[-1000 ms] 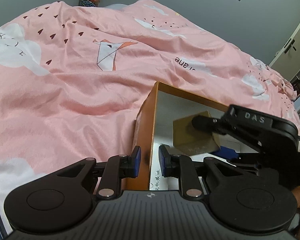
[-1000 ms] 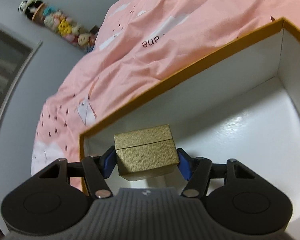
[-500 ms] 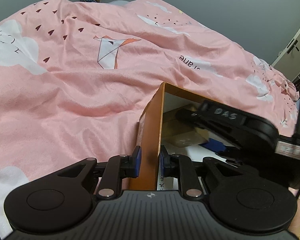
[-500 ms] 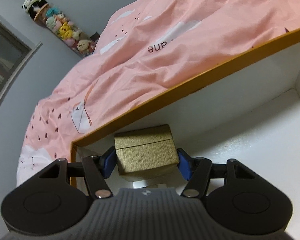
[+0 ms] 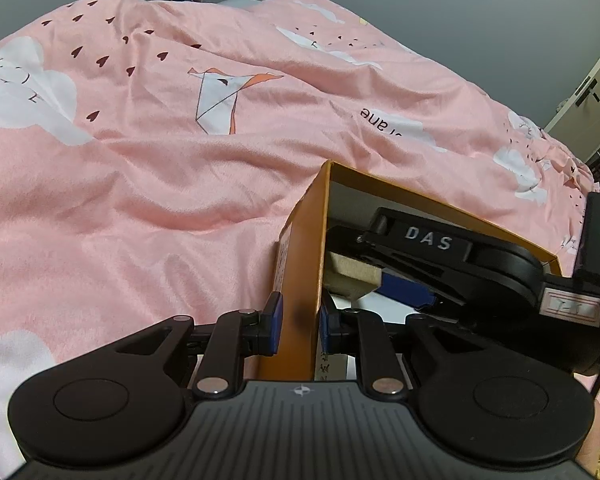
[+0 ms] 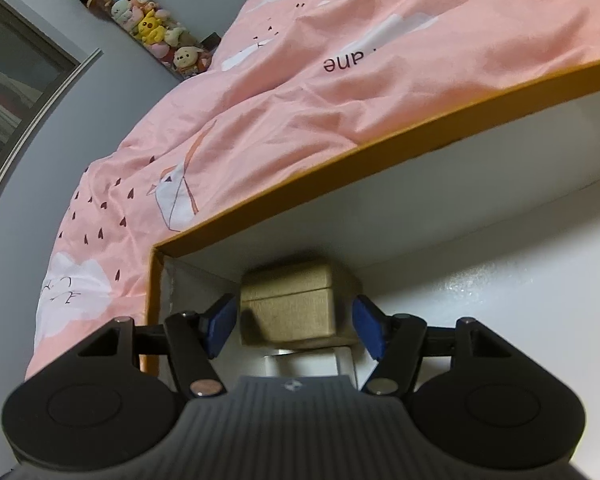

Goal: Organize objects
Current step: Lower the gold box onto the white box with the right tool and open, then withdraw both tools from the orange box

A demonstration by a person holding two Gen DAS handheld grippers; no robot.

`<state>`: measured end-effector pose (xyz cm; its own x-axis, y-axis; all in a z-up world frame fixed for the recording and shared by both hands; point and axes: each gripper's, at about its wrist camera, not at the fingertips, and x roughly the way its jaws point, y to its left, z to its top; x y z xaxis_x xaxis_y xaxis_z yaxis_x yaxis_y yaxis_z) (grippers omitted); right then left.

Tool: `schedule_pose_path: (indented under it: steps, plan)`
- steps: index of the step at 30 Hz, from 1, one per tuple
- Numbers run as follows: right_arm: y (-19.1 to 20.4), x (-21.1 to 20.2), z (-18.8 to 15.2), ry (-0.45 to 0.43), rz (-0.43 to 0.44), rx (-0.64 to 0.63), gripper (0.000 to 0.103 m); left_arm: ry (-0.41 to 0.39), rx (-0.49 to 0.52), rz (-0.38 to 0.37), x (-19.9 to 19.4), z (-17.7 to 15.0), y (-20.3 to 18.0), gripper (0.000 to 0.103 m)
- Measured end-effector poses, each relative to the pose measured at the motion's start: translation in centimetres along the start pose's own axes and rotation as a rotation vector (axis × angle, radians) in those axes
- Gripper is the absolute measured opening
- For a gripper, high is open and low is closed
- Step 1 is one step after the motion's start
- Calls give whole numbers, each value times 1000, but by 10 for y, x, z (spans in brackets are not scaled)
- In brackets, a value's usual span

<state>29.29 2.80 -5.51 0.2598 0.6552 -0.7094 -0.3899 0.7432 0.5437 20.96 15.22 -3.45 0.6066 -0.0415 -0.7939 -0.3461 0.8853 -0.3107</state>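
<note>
An orange cardboard box [image 5: 304,256] with a white inside lies on the pink duvet. My left gripper [image 5: 298,330] is shut on the box's near wall, one pad on each side. A small gold box [image 6: 290,306] sits in the inner corner of the orange box [image 6: 380,152], on a white item. My right gripper [image 6: 294,326] is open around the gold box, both blue pads apart from its sides. In the left wrist view the right gripper [image 5: 384,280] reaches into the box beside the gold box [image 5: 350,276].
The pink duvet [image 5: 140,184] covers the bed all around the box. Plush toys [image 6: 148,28] hang on the grey wall behind. A door [image 5: 588,92] stands at the far right.
My right gripper lowered the gold box into the corner of the orange box and opened, letting it go. The left gripper kept its hold on the box wall.
</note>
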Motion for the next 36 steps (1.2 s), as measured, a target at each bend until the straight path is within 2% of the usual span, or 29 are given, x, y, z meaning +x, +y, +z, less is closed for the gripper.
schedule_pose_path:
  steps: [1,7,12,15,18,24,28,30,33,36]
  plan:
    - [0,-1,0,-1,1,-1,65,1,-1,-1,0,0,0,22]
    - [-1,-2,1,10,-6,-10,39,2,-2,0,0,-1,1,22]
    - [0,1,0,12,21,-31,35,0,1,1,0,-1,1,22]
    - [3,1,1,16,17,-55,35,-25,29,6,-5,-3,-2,22]
    - [4,-4,2,9,5,-64,31,-40,38,15,-9,-5,-4,22]
    - [17,-37,-2,-45,16,-159,32,-99,71,50,-29,-10,-12,22]
    - [26,-71,-13,-97,7,-267,32,-169,93,67,-51,-16,-21,23]
    - [28,-90,-20,-131,4,-316,32,-226,119,85,-66,-24,-28,29]
    - [29,-121,-34,-196,12,-389,32,-305,177,91,-86,-40,-43,34]
    - [25,-150,-48,-259,3,-447,43,-346,226,82,-100,-56,-56,39]
